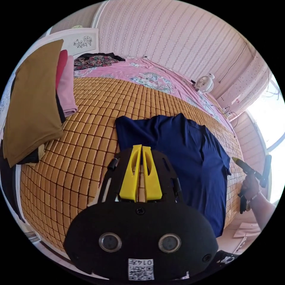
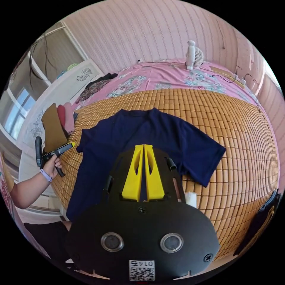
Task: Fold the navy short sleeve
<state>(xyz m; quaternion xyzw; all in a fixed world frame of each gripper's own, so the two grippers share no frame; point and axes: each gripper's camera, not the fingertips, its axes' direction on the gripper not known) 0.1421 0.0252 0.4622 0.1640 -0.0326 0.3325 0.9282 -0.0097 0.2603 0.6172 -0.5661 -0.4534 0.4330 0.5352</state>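
Observation:
The navy short sleeve shirt (image 1: 184, 154) (image 2: 139, 133) lies spread flat on a bamboo mat (image 1: 89, 118) (image 2: 243, 133) that covers a bed, both sleeves out. In the left gripper view, my left gripper (image 1: 141, 146) hovers with its yellow jaws shut and empty over the mat, by one side of the shirt. My right gripper (image 2: 144, 145) is also shut and empty, above the middle of the shirt. Each gripper appears in the other's view, held in a hand off the shirt's side: the right gripper (image 1: 237, 161) and the left gripper (image 2: 69, 145).
A stack of folded clothes, brown on top with red and pink beside it (image 1: 35, 101) (image 2: 56, 124), sits at one end of the mat. A pink floral sheet (image 1: 148, 74) lies beyond, with a small white fan (image 1: 204, 83) (image 2: 194, 55) and a dark floral garment (image 1: 95, 61).

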